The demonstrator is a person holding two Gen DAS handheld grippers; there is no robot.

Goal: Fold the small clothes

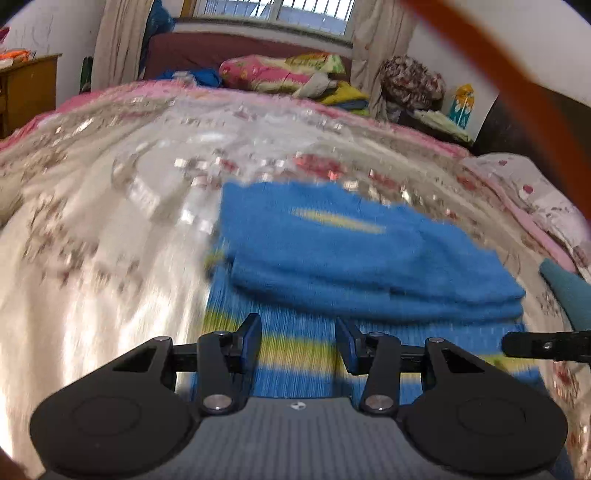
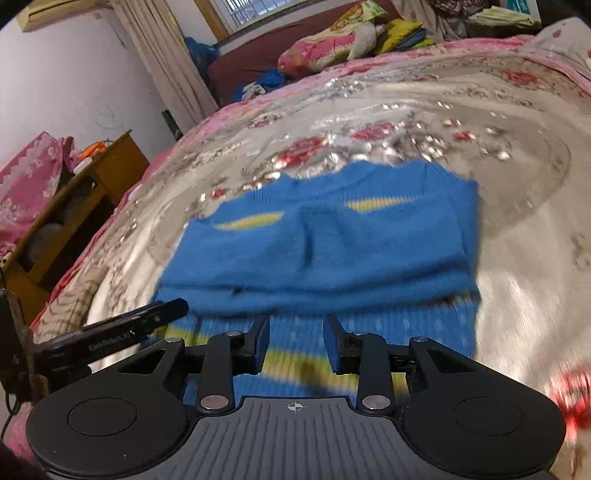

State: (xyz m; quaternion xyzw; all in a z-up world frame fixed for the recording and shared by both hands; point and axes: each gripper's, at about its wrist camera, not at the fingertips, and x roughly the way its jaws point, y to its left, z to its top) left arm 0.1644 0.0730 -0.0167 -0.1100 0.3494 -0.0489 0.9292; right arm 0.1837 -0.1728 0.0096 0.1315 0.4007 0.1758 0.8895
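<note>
The blue sweater lies flat on the bed, its upper part folded down over itself so a thick doubled edge runs across just ahead of my fingertips, with the yellow-striped ribbed hem spread below that edge and passing under both my tools. In the left view the sweater sits ahead and a little to the right of my left gripper; its jaws stand partly apart over the striped hem, with nothing pinched between the pads. In the right view my right gripper hovers over the same striped band, jaws a moderate gap apart and empty, the folded edge just beyond the tips. My left tool's finger shows at the left edge of that view, near the sweater's left corner. Around the sweater the bedspread is shiny and floral, pale with red blooms and a pink border. Farther back lie a pink and yellow pillow, some loose clothes, a dark headboard and a window. A wooden cabinet stands beside the bed on the left. Much of both views is blurred.
</note>
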